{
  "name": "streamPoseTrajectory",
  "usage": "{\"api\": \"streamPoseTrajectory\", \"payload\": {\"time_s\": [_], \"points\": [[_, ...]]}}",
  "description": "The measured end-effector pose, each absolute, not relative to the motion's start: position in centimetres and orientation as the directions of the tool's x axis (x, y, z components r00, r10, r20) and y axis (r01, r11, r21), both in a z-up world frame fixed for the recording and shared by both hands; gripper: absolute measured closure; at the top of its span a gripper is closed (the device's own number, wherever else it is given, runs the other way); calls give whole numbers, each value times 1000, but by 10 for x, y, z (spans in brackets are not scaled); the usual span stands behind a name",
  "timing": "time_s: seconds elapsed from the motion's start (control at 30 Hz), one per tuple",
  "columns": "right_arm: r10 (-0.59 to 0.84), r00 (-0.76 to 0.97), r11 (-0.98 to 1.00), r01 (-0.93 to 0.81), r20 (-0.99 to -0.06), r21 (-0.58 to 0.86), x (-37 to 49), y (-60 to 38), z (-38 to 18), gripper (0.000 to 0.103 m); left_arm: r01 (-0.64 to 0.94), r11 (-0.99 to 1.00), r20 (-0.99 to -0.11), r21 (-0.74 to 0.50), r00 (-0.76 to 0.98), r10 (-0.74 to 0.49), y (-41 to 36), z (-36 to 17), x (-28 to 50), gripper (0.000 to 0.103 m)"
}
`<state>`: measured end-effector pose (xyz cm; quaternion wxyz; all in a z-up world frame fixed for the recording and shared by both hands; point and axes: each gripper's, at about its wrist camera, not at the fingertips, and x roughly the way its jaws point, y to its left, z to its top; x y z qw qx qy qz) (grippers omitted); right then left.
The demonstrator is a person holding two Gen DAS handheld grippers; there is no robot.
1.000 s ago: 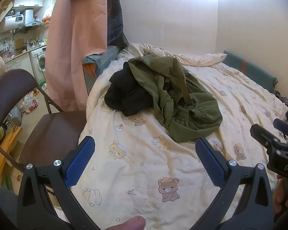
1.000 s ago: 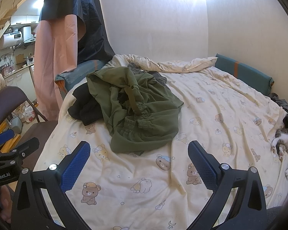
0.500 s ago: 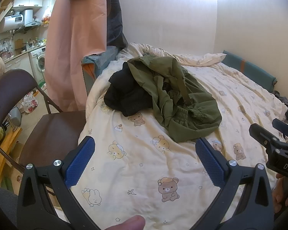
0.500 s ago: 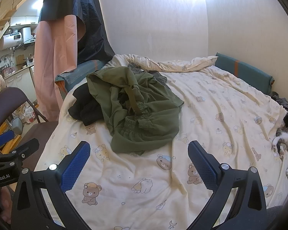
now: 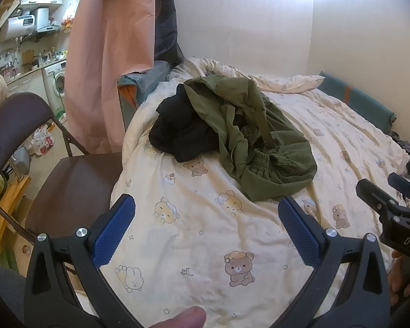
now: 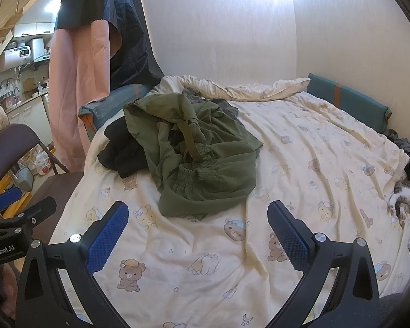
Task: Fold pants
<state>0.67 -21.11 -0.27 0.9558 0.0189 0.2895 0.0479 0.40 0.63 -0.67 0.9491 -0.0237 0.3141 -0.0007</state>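
Olive green pants (image 5: pixel 259 142) (image 6: pixel 202 153) lie crumpled in a heap on the cream bear-print bedspread (image 5: pixel 205 232) (image 6: pixel 300 164), elastic waistband toward me. A black garment (image 5: pixel 180 128) (image 6: pixel 123 150) lies against their left side, partly under them. My left gripper (image 5: pixel 206 216) is open and empty, held above the bedspread short of the pants. My right gripper (image 6: pixel 198 218) is open and empty, also short of the pants, its jaws framing the heap's near edge. Each gripper shows at the edge of the other's view.
A brown folding chair (image 5: pixel 68 175) stands against the bed's left side. A pink and dark curtain (image 5: pixel 109 54) hangs behind it. A cat (image 6: pixel 407 199) lies at the bed's right edge. A teal bolster (image 6: pixel 347 101) lines the far wall. A rumpled duvet (image 6: pixel 232 87) lies beyond the pants.
Both views have shifted very slightly; the grippers stay open and the clothes have not moved.
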Motion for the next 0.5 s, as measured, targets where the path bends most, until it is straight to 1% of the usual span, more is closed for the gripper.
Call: {"api": "streamPoseTrajectory", "payload": {"time_s": [0.13, 0.23, 0.4, 0.5], "points": [[103, 824, 995, -80, -557, 67, 7, -215, -4, 0, -20, 999, -605, -47, 796, -13, 8, -6, 6, 0], [128, 802, 991, -83, -583, 102, 16, -217, -6, 0, -41, 998, -625, -39, 781, 8, 12, -9, 10, 0], [157, 720, 986, -75, -676, 148, 61, -235, -25, 0, -95, 993, -680, -73, 733, 20, 25, -17, 24, 0], [171, 666, 983, -70, -727, 167, 92, -235, -40, 0, -122, 991, -702, -62, 711, 43, 28, -22, 31, 0]]}}
